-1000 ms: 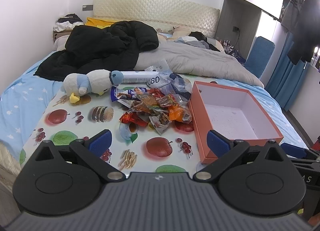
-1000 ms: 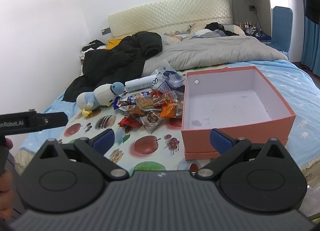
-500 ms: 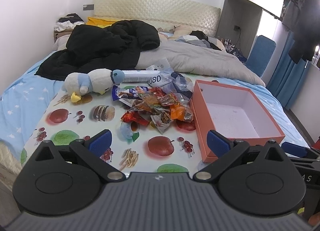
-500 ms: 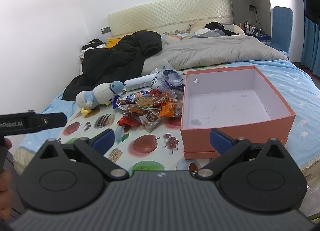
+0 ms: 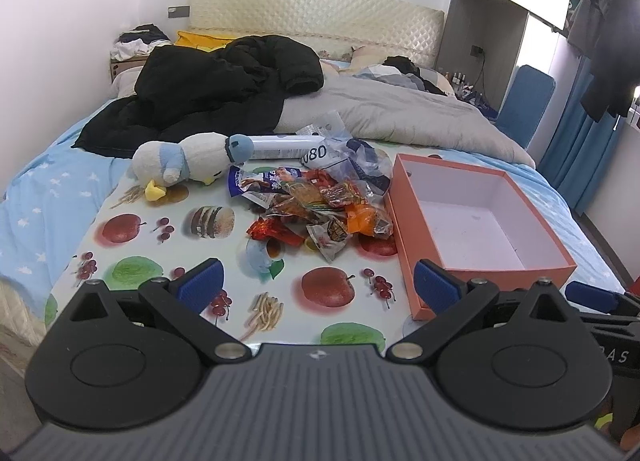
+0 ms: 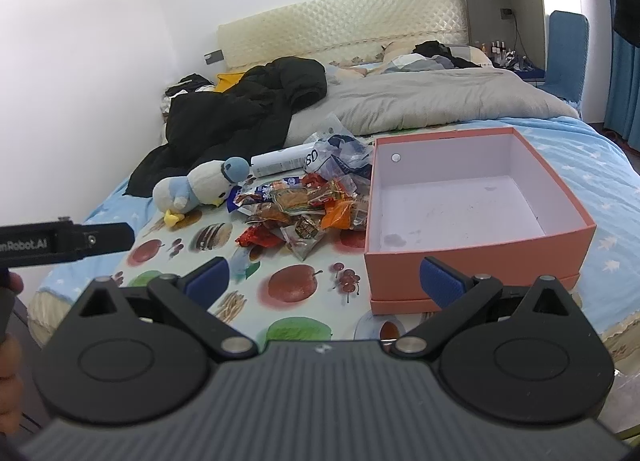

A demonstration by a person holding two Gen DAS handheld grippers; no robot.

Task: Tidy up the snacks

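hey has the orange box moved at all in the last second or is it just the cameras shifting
No. The orange box keeps its spot against the printed apple and snack pile; only the cameras drift slightly.

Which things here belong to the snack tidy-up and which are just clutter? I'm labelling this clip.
For the job: snack packets, orange box.

Just lying about: plush penguin, black jacket, grey duvet, white tube.
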